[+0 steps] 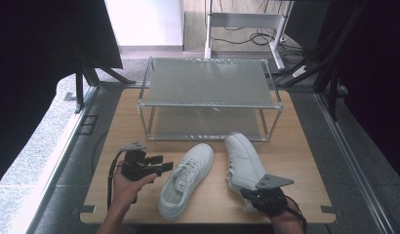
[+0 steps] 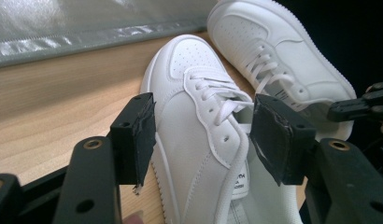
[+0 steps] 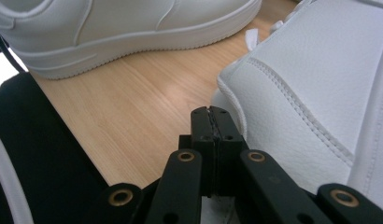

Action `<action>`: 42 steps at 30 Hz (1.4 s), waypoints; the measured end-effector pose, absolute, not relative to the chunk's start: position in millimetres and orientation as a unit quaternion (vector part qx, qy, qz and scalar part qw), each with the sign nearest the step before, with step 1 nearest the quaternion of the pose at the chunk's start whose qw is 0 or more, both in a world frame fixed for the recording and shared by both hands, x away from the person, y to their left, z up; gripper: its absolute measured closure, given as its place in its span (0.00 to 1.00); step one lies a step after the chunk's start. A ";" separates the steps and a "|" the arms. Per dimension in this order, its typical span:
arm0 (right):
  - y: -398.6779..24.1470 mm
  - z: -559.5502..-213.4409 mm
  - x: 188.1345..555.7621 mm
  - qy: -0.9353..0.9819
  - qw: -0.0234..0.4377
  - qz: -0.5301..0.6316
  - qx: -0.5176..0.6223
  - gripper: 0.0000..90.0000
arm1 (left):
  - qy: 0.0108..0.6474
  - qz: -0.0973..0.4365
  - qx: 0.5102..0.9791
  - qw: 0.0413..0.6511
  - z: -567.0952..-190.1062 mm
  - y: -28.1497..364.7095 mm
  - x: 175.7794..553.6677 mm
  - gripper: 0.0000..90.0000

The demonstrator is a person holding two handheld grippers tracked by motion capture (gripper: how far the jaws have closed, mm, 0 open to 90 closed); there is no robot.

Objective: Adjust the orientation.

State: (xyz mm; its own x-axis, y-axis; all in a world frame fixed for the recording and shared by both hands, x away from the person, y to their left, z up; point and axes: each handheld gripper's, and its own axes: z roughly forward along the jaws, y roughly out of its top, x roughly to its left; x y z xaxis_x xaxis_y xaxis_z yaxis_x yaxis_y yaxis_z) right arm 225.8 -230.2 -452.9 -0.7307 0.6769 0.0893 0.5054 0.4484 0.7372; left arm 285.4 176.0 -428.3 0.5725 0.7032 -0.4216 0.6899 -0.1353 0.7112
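Even overhead light, bright on the wooden table (image 1: 295,146); its surroundings fall dark. Glare whitens both sneakers (image 2: 199,140) beyond the jaws. The high view is soft.

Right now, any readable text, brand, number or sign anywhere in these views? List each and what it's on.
None can be read.
Left shoe: small dark print on its tongue tag, too small and blurred to read.
Right shoe: faint dark print by the laces, also unreadable.
Metal rack, table and both grippers: no markings that I can make out.
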 end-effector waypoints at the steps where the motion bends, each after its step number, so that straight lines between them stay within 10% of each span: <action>1: -232.7 -452.3 226.3 0.841 0.110 0.395 0.352 1.00 | 0.462 0.007 0.753 0.468 -428.3 176.0 285.4 0.45; 31: -344.8 -456.7 259.2 0.731 0.125 0.457 0.492 1.00 | 0.483 0.012 0.739 0.470 -431.7 187.6 286.7 0.45; 42: -315.2 -438.9 241.1 0.753 0.170 0.447 0.452 0.98 | 0.482 0.012 0.739 0.471 -431.4 189.6 285.4 0.45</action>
State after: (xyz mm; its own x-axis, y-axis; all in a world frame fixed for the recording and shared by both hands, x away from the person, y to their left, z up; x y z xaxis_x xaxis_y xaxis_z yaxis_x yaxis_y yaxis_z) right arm 241.1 -315.2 -438.9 -0.5325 0.8334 0.1480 0.5287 0.1910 0.8270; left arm 285.4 189.6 -431.4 0.5346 0.7239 -0.4361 0.7010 -0.0916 0.7073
